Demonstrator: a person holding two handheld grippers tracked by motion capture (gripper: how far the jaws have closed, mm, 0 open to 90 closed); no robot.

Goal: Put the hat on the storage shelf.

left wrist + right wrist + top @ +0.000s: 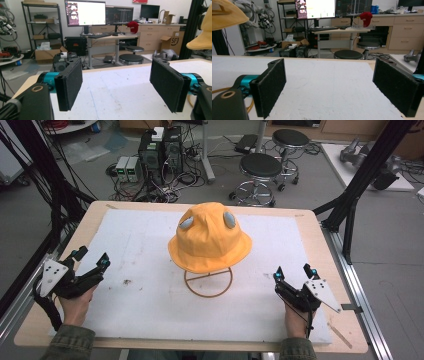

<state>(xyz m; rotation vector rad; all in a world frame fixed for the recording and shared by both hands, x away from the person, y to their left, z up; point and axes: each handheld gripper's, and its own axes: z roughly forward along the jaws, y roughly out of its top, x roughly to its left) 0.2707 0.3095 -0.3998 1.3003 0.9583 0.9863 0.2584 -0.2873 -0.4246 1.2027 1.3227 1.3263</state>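
Observation:
An orange bucket hat [209, 239] with two grey patches sits on a wire stand [208, 281] in the middle of the white mat [150, 310]. Its brim edge shows at the right of the left gripper view [200, 41] and at the top left of the right gripper view [227, 13]. My left gripper [91, 258] rests near the table's left edge, open, with nothing between its pads [70, 83]. Near the right front of the mat my right gripper [294, 271] is open too, its pads [270, 85] wide apart and bare.
The wooden table [320, 227] carries the white mat, with small dark specks [126, 281] left of the stand. Beyond the far edge stand two black stools [261, 167], computer boxes with cables [160, 155], and black frame posts [350, 205] at both sides.

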